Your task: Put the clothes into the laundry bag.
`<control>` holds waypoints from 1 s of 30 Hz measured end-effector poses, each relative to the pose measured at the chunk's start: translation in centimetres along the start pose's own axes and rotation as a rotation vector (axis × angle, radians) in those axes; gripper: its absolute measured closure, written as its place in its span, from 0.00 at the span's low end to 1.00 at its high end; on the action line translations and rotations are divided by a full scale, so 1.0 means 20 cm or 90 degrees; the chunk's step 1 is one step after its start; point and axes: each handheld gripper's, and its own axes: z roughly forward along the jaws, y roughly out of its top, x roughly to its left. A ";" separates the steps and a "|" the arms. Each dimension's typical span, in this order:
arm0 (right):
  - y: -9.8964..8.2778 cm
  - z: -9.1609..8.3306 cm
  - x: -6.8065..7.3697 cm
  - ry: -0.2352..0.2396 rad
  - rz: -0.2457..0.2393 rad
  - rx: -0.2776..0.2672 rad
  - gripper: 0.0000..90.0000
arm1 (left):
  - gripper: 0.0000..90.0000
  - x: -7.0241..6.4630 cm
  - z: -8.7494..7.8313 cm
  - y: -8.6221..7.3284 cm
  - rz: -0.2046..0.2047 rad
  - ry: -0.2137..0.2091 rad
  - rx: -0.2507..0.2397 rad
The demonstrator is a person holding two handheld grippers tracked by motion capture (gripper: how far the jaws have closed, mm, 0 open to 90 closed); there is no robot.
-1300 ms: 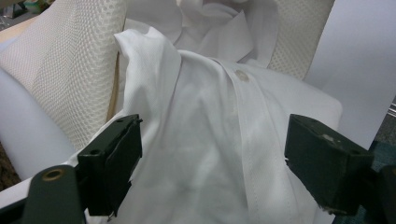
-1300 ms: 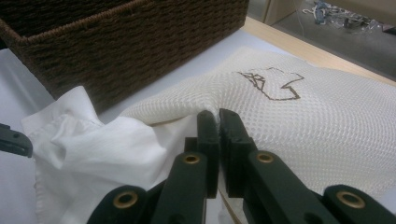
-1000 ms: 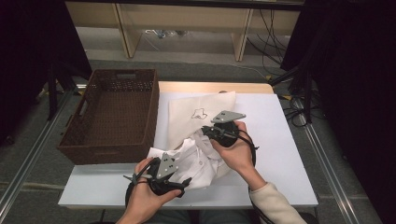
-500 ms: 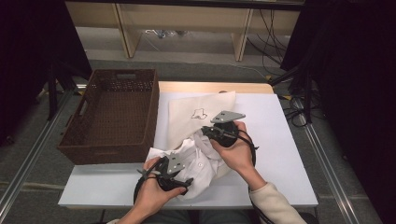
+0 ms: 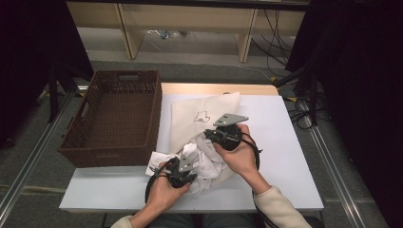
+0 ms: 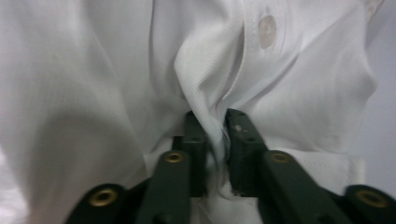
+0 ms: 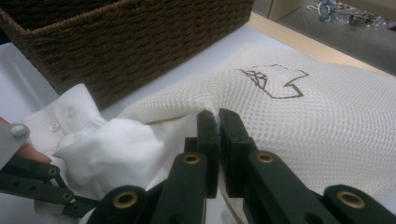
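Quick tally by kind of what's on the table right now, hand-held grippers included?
White shirt: 1
Cream mesh laundry bag: 1
Brown wicker basket: 1
Hand-held grippers: 2, the left hand-held gripper pinching a fold of the shirt, the right hand-held gripper shut on the bag's edge
Total: 5

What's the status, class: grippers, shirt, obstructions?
Left gripper just closed on white shirt. Right gripper pinching mesh bag edge. Basket alongside, clear.

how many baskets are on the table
1: a brown wicker basket at the table's left edge, beside the mesh bag. Nothing shows inside it.
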 end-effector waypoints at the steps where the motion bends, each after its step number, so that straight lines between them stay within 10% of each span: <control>1: 0.00 0.00 0.00 0.000 -0.001 0.000 0.99 | 0.91 0.00 -0.01 0.00 -0.005 -0.001 -0.005; 11: 0.01 -0.01 0.00 -0.002 -0.007 -0.013 0.99 | 0.93 -0.02 -0.12 0.14 -0.025 0.000 -0.123; 30: 0.02 -0.03 0.01 -0.001 0.001 -0.018 0.99 | 0.93 0.10 0.03 0.30 -0.046 0.056 -0.145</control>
